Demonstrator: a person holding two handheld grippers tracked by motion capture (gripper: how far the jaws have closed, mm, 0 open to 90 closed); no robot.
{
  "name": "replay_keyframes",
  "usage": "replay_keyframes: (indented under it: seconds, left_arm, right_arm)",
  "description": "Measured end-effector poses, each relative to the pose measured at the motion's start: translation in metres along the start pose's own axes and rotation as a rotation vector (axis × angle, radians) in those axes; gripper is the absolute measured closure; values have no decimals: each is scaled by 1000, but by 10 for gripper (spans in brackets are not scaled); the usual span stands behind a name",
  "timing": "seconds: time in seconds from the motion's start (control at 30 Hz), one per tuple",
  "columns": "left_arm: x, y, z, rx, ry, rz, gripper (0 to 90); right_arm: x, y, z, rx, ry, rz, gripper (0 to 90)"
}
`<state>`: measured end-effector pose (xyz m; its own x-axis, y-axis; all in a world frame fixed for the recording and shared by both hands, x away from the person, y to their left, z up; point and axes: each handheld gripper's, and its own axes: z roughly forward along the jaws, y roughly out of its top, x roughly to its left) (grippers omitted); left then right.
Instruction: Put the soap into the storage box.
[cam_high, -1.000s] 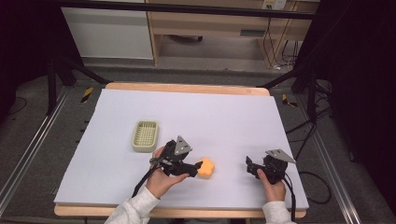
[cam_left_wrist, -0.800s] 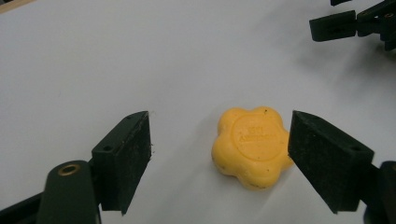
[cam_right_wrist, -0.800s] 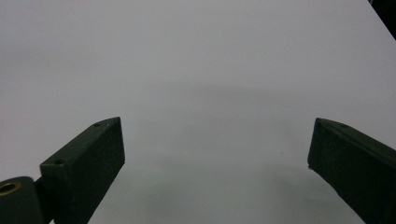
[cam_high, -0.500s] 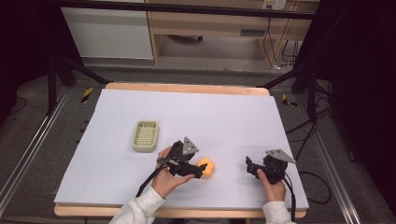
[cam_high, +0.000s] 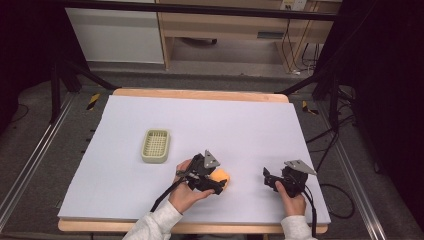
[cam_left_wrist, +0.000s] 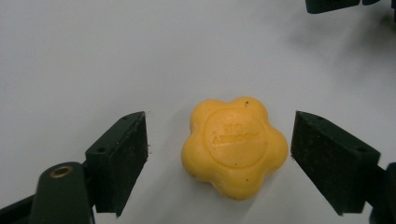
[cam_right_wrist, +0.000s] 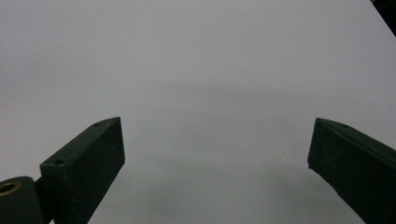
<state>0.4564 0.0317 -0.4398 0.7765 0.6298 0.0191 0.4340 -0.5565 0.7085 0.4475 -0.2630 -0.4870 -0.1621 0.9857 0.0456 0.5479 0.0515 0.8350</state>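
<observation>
Now, your left gripper (cam_left_wrist: 219, 154): low in the middle of the high view, jaws spread wide on either side of the soap, touching it on neither side.
Soap (cam_left_wrist: 234, 145): yellow, flower-shaped with a round stamped centre, lying flat on the table between those jaws, nearer the right-hand one in the left gripper view; in the high view it sits lower centre of the frame, half hidden behind the gripper.
Your right gripper (cam_right_wrist: 217, 154): lower right of the high view, well apart from the soap; its jaws stand wide open with bare table between them, holding nothing.
Soap dish (cam_high: 155, 146): pale green, slotted, empty, left of centre in the high view, up and to the left of your left gripper and apart from it.
Table (cam_high: 210, 120): white sheet over a wooden board, whose edge shows at the top and bottom.
Your hands: each wrapped round its gripper, pale sleeves coming in from the bottom edge.
</observation>
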Motion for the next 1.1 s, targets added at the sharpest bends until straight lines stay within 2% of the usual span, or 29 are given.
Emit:
replay_keyframes:
  seconds: [0.33,0.67,0.77,1.1]
  left_arm:
    - [-5,1,8,17,-8,3,178]
    - [-9,3,18,56,-14,2,166]
    - [-10,2,23,68,-3,-5,166]
    - [-9,1,28,99,-5,-21,181]
  right_arm:
    - [0,0,0,2,0,-4,44]
    - [0,0,0,3,1,-5,44]
    - [0,0,0,1,0,-6,44]
    - [0,0,0,3,3,-5,44]
